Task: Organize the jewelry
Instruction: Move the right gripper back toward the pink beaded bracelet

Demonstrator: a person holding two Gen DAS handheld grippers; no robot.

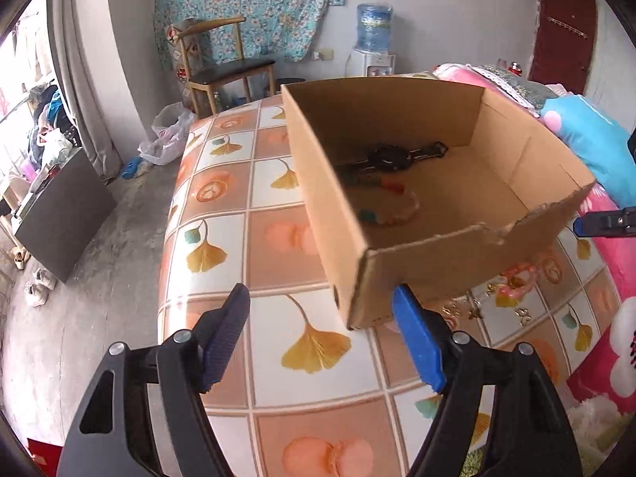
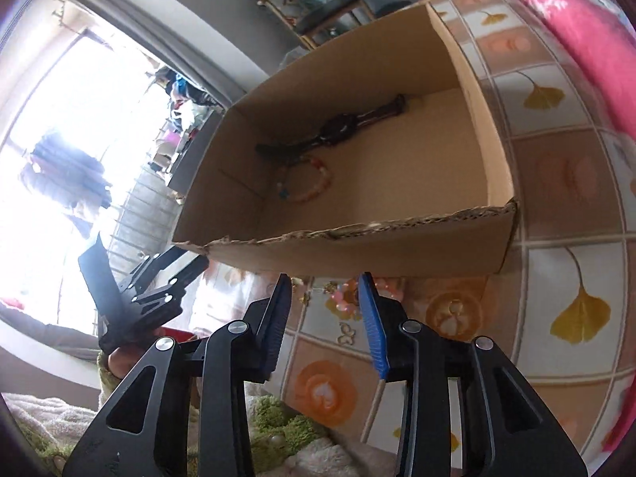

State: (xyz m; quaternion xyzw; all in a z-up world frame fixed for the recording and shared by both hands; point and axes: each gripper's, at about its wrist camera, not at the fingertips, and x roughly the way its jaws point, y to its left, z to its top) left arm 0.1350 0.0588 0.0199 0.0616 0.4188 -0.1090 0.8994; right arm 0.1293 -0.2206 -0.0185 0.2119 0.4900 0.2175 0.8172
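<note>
An open cardboard box (image 1: 330,206) (image 2: 489,151) stands on the tiled tablecloth. Inside lie a black watch (image 1: 387,157) (image 2: 338,127) and a pastel beaded bracelet (image 1: 397,210) (image 2: 310,183). Loose pink jewelry (image 1: 516,278) (image 2: 346,298) and small gold pieces (image 1: 522,314) (image 2: 346,334) lie on the cloth by the box's near wall. My left gripper (image 1: 322,302) is open and empty, its right finger close to the box's near corner. My right gripper (image 2: 325,284) is open, nothing pressed between its pads, with the pink jewelry on the table just beyond its tips.
The table (image 1: 222,206) ends in a curved left edge above a concrete floor. A pink flowered blanket (image 1: 620,338) and blue pillow (image 1: 588,139) lie to the right. A wooden chair (image 1: 222,63) stands behind. A hand (image 2: 119,357) holds the left gripper's body (image 2: 135,298).
</note>
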